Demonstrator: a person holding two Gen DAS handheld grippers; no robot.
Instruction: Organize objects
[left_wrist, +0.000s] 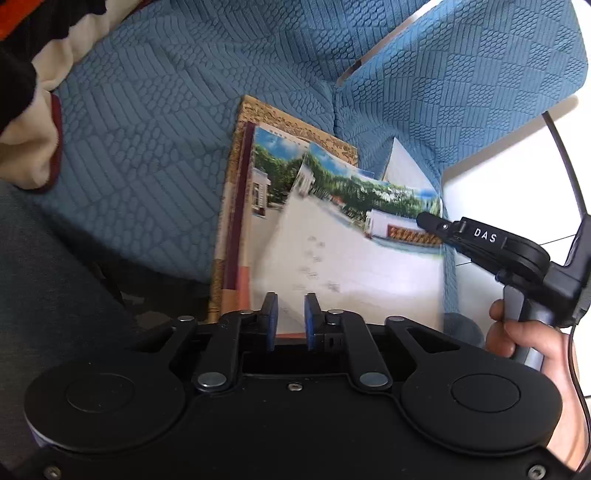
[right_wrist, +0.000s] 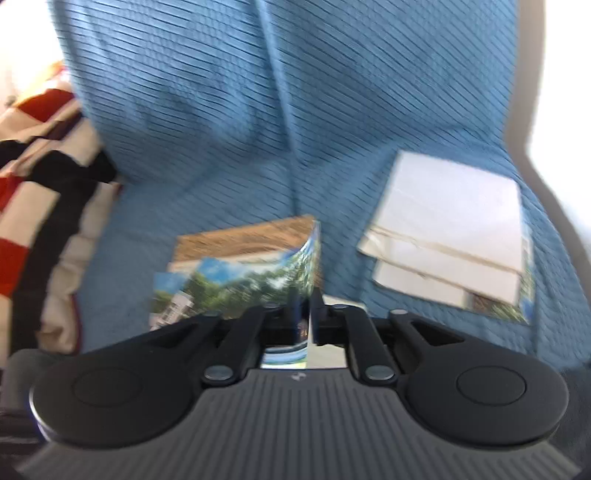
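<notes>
From the left wrist camera I see my left gripper (left_wrist: 290, 314) with its blue pads a narrow way apart and only the near edge of the top booklet (left_wrist: 354, 258) showing between them; I cannot tell whether they touch it. That booklet, with a photo cover of trees and a white building, lies askew on a stack of books (left_wrist: 240, 206) on the blue textured sofa cover (left_wrist: 166, 129). At 3 o'clock the right gripper (left_wrist: 424, 218) reaches in, its tip at the booklet's far right corner, a hand (left_wrist: 524, 339) on its grip. A striped blanket (left_wrist: 29, 110) sits at 10 o'clock.

From the right wrist camera, blurred, my right gripper (right_wrist: 306, 302) has its fingers slightly parted with the booklet's (right_wrist: 236, 284) curled edge standing between them; I cannot tell if the pads press it. At 2 o'clock a pile of white papers (right_wrist: 450, 229) lies apart on the sofa cover (right_wrist: 221, 129).
</notes>
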